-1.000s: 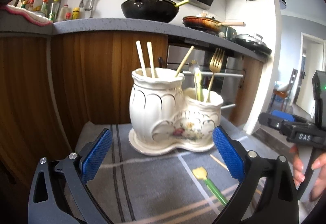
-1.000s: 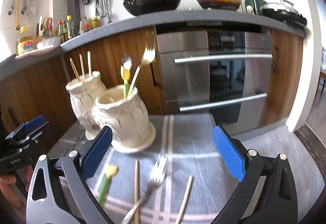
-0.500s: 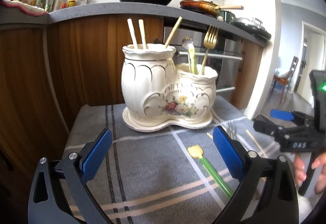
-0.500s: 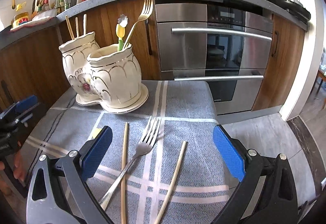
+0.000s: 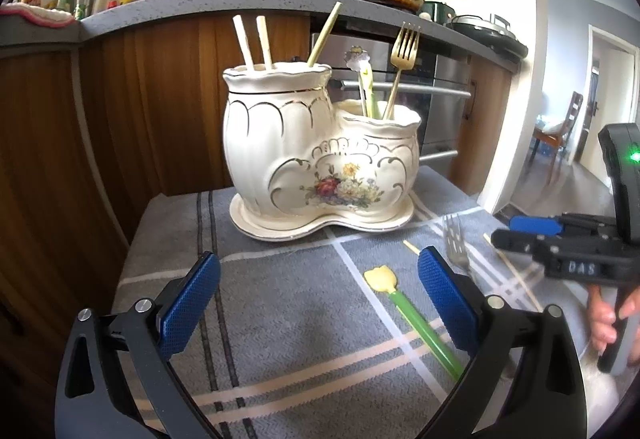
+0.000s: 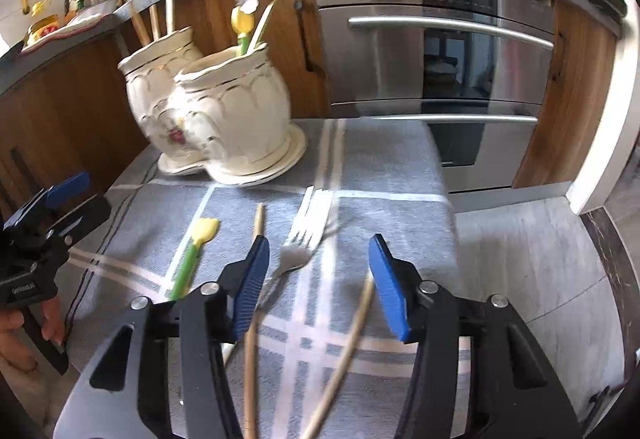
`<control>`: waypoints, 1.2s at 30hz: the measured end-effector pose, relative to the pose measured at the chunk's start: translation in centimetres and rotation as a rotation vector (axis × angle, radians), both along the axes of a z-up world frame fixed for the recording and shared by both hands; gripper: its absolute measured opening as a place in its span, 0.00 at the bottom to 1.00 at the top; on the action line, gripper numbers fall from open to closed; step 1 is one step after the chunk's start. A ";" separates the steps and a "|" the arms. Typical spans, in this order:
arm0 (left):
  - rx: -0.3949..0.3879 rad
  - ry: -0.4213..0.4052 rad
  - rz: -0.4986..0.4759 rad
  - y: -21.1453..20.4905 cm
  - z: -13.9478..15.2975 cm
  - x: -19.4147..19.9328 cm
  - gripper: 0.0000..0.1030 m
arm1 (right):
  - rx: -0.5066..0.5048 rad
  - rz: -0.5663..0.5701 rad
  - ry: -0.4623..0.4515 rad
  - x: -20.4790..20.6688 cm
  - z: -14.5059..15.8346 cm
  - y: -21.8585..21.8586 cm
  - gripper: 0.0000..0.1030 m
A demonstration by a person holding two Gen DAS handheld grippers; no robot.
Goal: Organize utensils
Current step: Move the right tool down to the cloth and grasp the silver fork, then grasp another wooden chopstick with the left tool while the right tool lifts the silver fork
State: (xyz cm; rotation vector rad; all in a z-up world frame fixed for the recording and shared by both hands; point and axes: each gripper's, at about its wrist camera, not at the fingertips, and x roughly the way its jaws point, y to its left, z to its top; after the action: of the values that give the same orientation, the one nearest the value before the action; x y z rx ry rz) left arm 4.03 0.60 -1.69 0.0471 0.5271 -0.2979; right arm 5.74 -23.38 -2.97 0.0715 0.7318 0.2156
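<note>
A cream flowered two-pot holder (image 5: 320, 159) stands on a grey striped cloth (image 5: 280, 339), with chopsticks in its tall pot and a gold fork (image 5: 402, 55) in its low pot. Loose on the cloth lie a silver fork (image 6: 306, 227), a green utensil with a yellow tip (image 6: 188, 263) and two chopsticks (image 6: 256, 235) (image 6: 352, 331). My right gripper (image 6: 318, 279) hangs low over them, its jaws closing; the fork's handle and one chopstick lie between the pads, which touch nothing. My left gripper (image 5: 318, 299) stands wide open and empty in front of the holder.
A steel oven (image 6: 440, 59) and wooden cabinets stand close behind the cloth-covered surface. Its right edge (image 6: 448, 207) drops to a tiled floor. Pans sit on the counter above. A hand holds each gripper's handle at the frame edges.
Both grippers sank toward the cloth and tilted down. The right gripper's jaws went from wide apart to about half as wide, now straddling the fork's handle and a chopstick.
</note>
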 end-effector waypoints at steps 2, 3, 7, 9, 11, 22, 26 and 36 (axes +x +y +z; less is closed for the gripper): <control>0.007 0.003 -0.016 -0.4 0.0 -0.2 0.95 | 0.000 -0.017 0.000 0.1 0.0 -0.5 0.43; 0.013 0.005 -0.021 -0.7 0.1 -0.3 0.95 | 0.013 -0.024 0.007 0.2 0.0 -0.9 0.43; 0.043 0.004 -0.027 -1.4 0.1 -0.4 0.95 | 0.060 0.036 0.054 0.7 -0.7 -0.2 0.40; 0.034 0.005 -0.022 -1.3 0.1 -0.3 0.95 | 0.034 0.051 0.063 1.2 -0.9 0.7 0.39; 0.015 0.012 -0.021 -1.2 0.1 -0.2 0.95 | 0.012 0.053 0.068 2.0 -0.9 1.2 0.38; 0.042 0.012 -0.040 -1.5 -0.1 0.1 0.95 | 0.070 0.119 0.189 7.4 -2.2 0.6 0.26; 0.048 0.022 -0.047 -1.9 -0.3 0.3 0.95 | 0.124 0.165 0.186 7.6 -2.1 0.3 0.11; 0.071 0.105 -0.053 -5.1 -0.2 0.6 0.95 | 0.324 0.243 0.139 6.1 0.0 -3.9 0.02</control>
State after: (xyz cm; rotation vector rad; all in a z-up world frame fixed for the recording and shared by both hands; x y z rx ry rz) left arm 4.66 -4.55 -1.92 0.1150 0.6409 -0.3349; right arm 11.85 -27.28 -2.99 0.3091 0.8387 0.5657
